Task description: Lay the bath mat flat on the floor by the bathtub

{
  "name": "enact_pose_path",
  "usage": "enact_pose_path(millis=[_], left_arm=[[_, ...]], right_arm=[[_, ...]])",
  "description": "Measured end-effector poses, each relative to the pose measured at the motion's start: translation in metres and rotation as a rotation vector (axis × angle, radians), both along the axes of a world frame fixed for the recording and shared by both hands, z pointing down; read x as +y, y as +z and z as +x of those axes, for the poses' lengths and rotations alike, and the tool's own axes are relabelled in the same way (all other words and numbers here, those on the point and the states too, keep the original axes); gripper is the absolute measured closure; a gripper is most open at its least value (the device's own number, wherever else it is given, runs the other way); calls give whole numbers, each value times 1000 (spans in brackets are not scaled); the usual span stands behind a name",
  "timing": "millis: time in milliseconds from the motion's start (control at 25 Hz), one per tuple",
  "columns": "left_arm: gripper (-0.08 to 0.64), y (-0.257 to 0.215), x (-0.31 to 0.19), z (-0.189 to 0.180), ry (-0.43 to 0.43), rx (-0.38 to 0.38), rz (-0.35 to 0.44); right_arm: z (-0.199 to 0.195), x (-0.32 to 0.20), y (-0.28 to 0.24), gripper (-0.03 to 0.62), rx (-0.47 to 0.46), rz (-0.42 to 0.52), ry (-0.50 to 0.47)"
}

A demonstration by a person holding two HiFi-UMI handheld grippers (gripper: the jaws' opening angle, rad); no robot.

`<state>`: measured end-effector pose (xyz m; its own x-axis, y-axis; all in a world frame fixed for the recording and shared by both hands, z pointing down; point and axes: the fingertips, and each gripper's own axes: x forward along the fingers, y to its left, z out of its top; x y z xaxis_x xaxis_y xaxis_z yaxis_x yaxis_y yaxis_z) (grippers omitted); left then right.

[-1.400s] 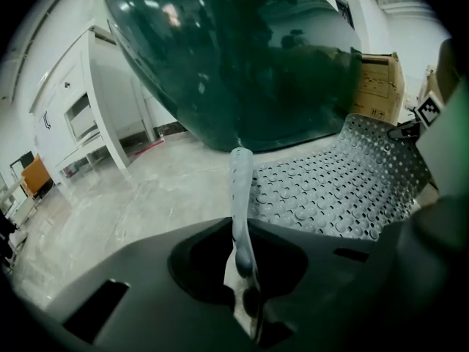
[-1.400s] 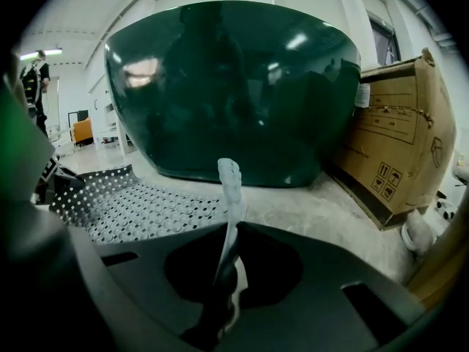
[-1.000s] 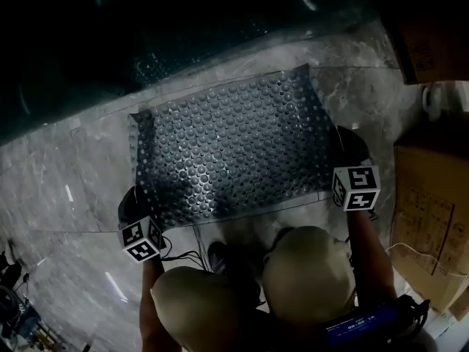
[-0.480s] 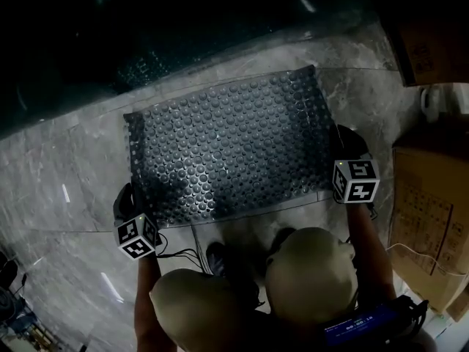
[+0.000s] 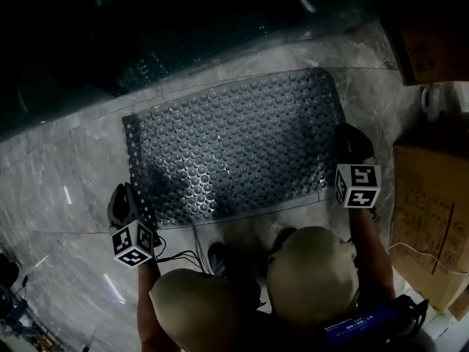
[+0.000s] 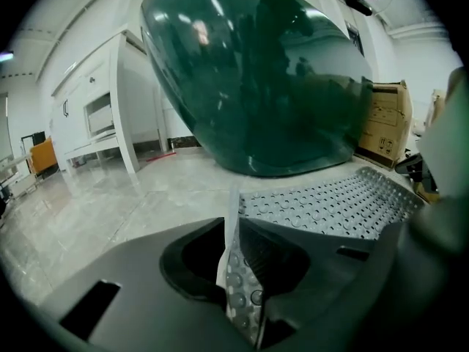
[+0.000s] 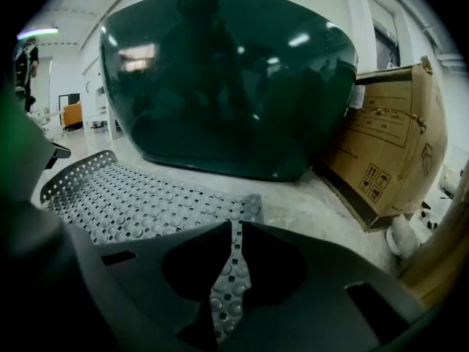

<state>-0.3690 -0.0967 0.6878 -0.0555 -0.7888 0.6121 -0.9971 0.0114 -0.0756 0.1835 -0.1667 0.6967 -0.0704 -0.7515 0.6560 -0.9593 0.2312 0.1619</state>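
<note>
- The person's knees are nearest, on the side of everything farthest from the bathtub.
- The left gripper points toward the bathtub. Its jaws are clenched on the near left corner of the bath mat, and that corner stands up between them.
- The right gripper also faces the bathtub. It is clamped on a thin strip of the mat's near right edge, which is lifted between its jaws.
- Beyond the grippers, the rest of the grey, studded, perforated mat lies spread on the marble floor. Its long side runs along the bathtub, and its far edge is just beside the tub's base.
- The dark green, glossy bathtub rises behind the mat.
- Cardboard boxes stand to the right of the bathtub.
- A white cabinet stands to the left of the bathtub, farther back.
</note>
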Motion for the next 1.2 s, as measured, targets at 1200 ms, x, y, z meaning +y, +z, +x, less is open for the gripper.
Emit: enact_pose_path(millis=[1200], left_arm=[[522,70,-30,-8,67,-15,-133]], right_arm=[[-19,16,-43,559,-143,40,-41]])
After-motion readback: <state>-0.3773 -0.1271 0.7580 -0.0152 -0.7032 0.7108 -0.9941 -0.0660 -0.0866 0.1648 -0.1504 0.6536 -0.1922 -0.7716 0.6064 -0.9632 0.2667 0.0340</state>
